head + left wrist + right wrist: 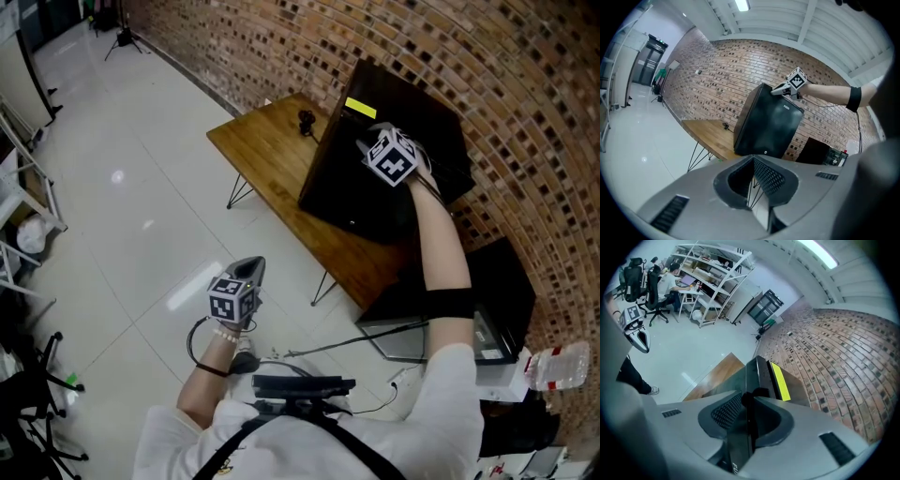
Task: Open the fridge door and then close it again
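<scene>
A black mini fridge [375,178] [768,125] stands on a wooden table [267,141], with a yellow label [360,109] [779,379] at its top front. My right gripper [364,147] [779,89] [749,401] reaches over the fridge's top. Its jaws are shut on the upper edge of the fridge door [751,376], which runs between the pads. The door lies against the body or very nearly so; I cannot tell which. Low over the floor in front of the table hangs my left gripper [251,270] [752,180], shut and with nothing in it.
A small black object [307,120] sits on the table's far end. A second black box [492,281] and a water bottle [558,364] are at the right by the brick wall. Cables [319,349] lie on the floor. Shelving, desks and office chairs [644,284] stand across the room.
</scene>
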